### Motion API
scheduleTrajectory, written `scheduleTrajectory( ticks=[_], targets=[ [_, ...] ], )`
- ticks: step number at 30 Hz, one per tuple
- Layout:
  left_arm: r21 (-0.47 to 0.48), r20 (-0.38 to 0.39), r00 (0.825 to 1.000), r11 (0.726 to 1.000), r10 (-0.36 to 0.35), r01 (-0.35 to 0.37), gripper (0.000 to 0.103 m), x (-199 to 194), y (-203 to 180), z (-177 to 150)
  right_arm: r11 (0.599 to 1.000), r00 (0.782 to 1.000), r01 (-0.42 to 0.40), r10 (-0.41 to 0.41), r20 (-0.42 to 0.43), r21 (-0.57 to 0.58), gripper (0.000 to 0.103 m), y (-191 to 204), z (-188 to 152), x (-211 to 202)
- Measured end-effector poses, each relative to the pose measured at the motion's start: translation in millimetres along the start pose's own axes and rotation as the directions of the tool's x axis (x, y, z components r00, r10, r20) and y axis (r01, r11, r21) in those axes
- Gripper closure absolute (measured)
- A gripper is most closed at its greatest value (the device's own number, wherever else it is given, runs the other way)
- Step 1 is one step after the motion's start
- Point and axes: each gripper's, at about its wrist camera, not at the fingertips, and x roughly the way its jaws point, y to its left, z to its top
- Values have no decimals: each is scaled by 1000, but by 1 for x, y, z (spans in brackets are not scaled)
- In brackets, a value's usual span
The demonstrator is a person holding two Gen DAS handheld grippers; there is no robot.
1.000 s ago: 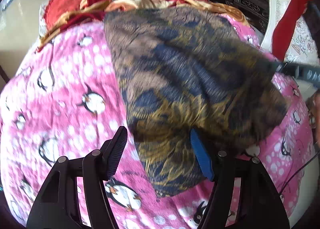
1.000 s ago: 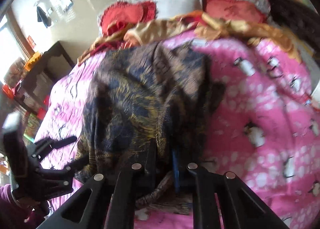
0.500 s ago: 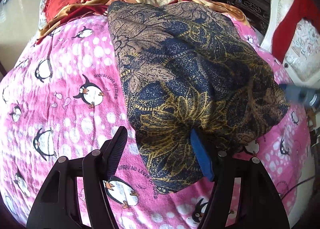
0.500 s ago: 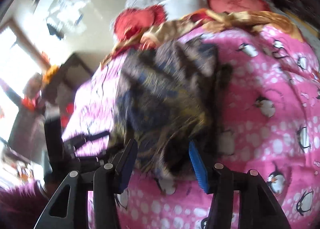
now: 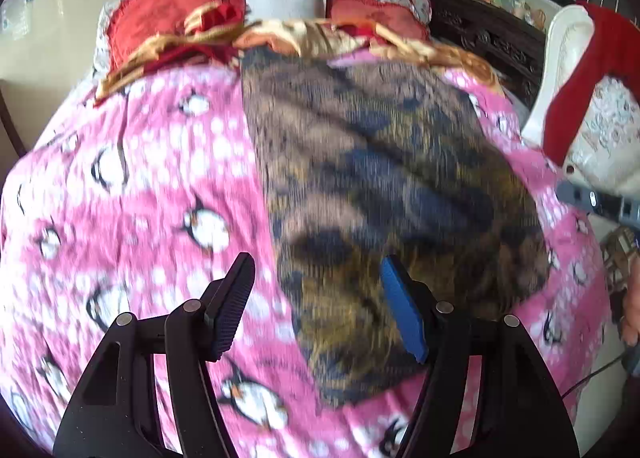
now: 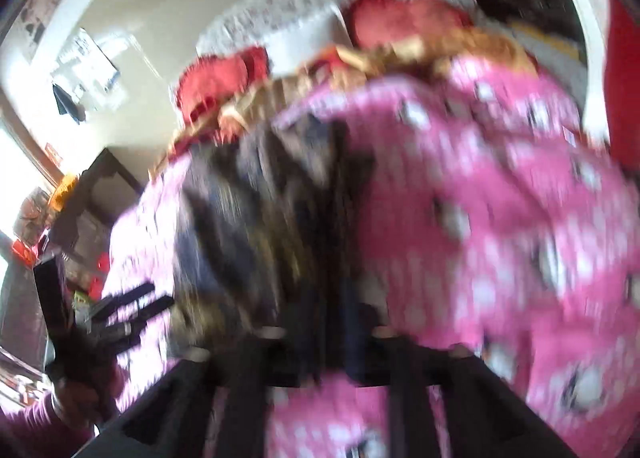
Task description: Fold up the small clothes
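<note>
**Soft printed garment lying on the bed**

The dark blue and gold floral-print cloth garment (image 5: 380, 186) is lying lengthwise on the pink penguin-print blanket (image 5: 140, 186). The left hand-held gripper (image 5: 320, 306) is hovering with fingers apart over its near edge. The right hand-held gripper (image 6: 328, 338) is too blurred to judge. The fabric looks light and limp; pinching a near corner seems best.

Left wrist view: bare pink penguin blanket (image 5: 132, 194) fills the left half of the frame, unobstructed. The patterned dark garment (image 5: 384, 186) covers the centre. Red cushions (image 5: 160, 22) and crumpled gold cloth (image 5: 304, 36) block the top. A white chair (image 5: 560, 70) bounds the right edge.
</note>
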Motion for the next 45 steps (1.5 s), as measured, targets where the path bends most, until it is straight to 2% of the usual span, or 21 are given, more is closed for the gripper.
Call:
scheduleTrajectory(
  ticks=[1, 4, 7, 8, 9, 10, 14, 18, 19, 21, 23, 25, 27, 28, 29, 30, 31, 33, 35, 38, 45],
  targets=[
    [-1, 1, 1000, 1000, 5, -5, 37, 2, -1, 5, 1000, 1000, 22, -22, 19, -11, 39, 5, 12, 5],
    [-13, 8, 1000, 1000, 19, -18, 37, 8, -1, 17, 998, 998, 54, -53, 42, -18, 39, 17, 51, 42],
    [-27, -5, 1000, 999, 31, -31, 37, 17, 2, 24, 997, 997, 80, -80, -6, 17, 39, 13, 85, 91],
    [-29, -9, 999, 999, 36, -36, 37, 20, 3, 25, 997, 997, 74, -74, -28, 23, 49, 13, 95, 105],
    [-30, -16, 999, 999, 42, -42, 37, 23, 4, 26, 998, 997, 66, -66, -39, 16, 64, 15, 98, 111],
    [-33, -22, 999, 999, 42, -42, 37, 26, 5, 27, 998, 997, 63, -63, -42, -2, 90, 17, 101, 115],
    [-40, -50, 998, 999, 32, -34, 37, 42, 7, 26, 980, 987, 158, -154, 39, -125, 95, 29, 102, 108],
    [-53, -74, 997, 998, 35, -39, 37, 55, 6, 24, 959, 960, 279, -277, 34, -50, 102, 0, 100, 129],
    [-57, -76, 996, 998, 35, -39, 37, 55, 6, 24, 955, 955, 297, -297, 2, -23, 102, -10, 98, 135],
    [-57, -76, 997, 998, 34, -39, 37, 52, 6, 26, 968, 971, 239, -236, -42, 74, 102, -32, 92, 133],
    [-42, -62, 997, 998, 46, -48, 37, 48, 5, 27, 979, 988, 153, -155, 1, 137, 102, -39, 89, 110],
    [-28, -53, 997, 997, 64, -66, 37, 45, 3, 28, 986, 990, 135, -140, 37, 102, 101, -28, 91, 88],
    [-20, -41, 996, 997, 73, -74, 37, 44, -1, 33, 997, 996, 60, -63, 57, 53, 95, -9, 91, 72],
    [-21, -37, 996, 997, 76, -77, 37, 45, -1, 35, 999, 997, 37, -38, 60, 20, 79, 3, 89, 66],
    [-25, -37, 996, 997, 77, -78, 37, 46, -2, 37, 999, 998, 28, -26, 63, -28, 52, 19, 87, 63],
    [-30, -37, 996, 997, 77, -78, 37, 47, -1, 39, 998, 998, 24, -20, 67, -57, 43, 28, 84, 62],
    [-34, -39, 996, 996, 76, -77, 37, 48, -1, 40, 995, 997, 13, -6, 77, -96, 40, 40, 81, 64],
    [-32, -48, 995, 996, 82, -83, 37, 52, -1, 43, 988, 998, 26, -16, 69, -151, 42, 57, 77, 76],
    [-29, -57, 995, 996, 83, -85, 37, 54, -1, 43, 982, 997, 75, -70, 32, -173, 62, 64, 76, 97],
    [-26, -57, 995, 996, 83, -85, 37, 56, 0, 45, 985, 995, 96, -97, -3, -145, 65, 52, 74, 123],
    [-31, -62, 995, 996, 81, -83, 37, 60, -1, 47, 983, 994, 103, -98, 42, -151, 63, 46, 74, 128]
  ],
)
